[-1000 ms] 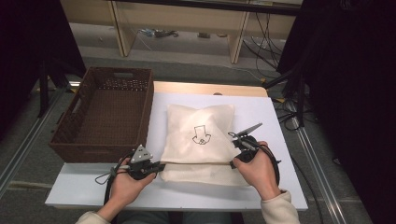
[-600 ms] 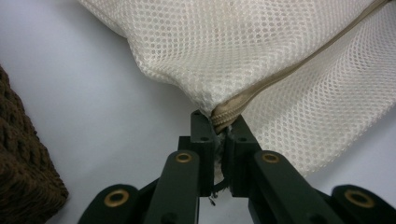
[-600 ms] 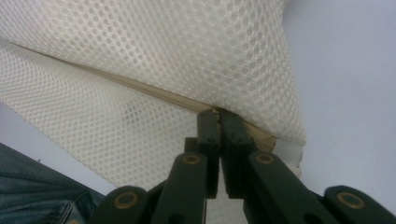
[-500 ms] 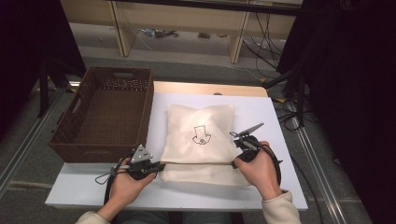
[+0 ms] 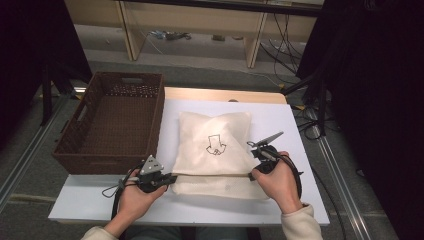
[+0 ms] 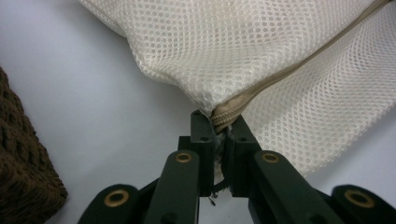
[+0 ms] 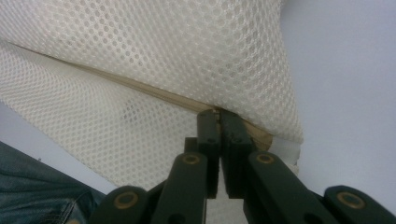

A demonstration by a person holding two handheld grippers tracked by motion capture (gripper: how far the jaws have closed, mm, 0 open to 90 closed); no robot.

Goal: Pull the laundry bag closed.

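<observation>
- Basket [image 5: 112,122]: brown wicker, far left of the white table [image 5: 300,125], its near wall just beyond the left gripper [image 5: 167,179]. Its corner shows at the left edge of the left gripper view [image 6: 23,172].
- Left gripper: held in the person's left hand [image 5: 132,197] at the near-left corner of the mesh bag [image 5: 215,145], pointing right into the fold line. Grey three-cornered plate [image 5: 151,164] sits on top of it.
- Left gripper view: jaws pressed together on the end of the bag's beige zipper [image 6: 261,88], right at the corner of the mesh. Pinching fabric, not gaping.
- Mesh bag: cream, lying flat mid-table, right of the basket and between the two grippers. Black line drawing [image 5: 216,146] on its top face. A fold or seam runs across its near part from one gripper to the other; a strip of the bag lies nearer the person than that line.
- Right gripper [image 5: 257,170]: in the right hand [image 5: 275,182] at the bag's near-right edge, on the same line as the left one.
- Right gripper view: jaws [image 7: 219,121] clamped together on the zipper seam [image 7: 140,91], close to the mesh corner. Bare table beyond the bag on the right; blue denim [image 7: 37,196] at the lower left.
</observation>
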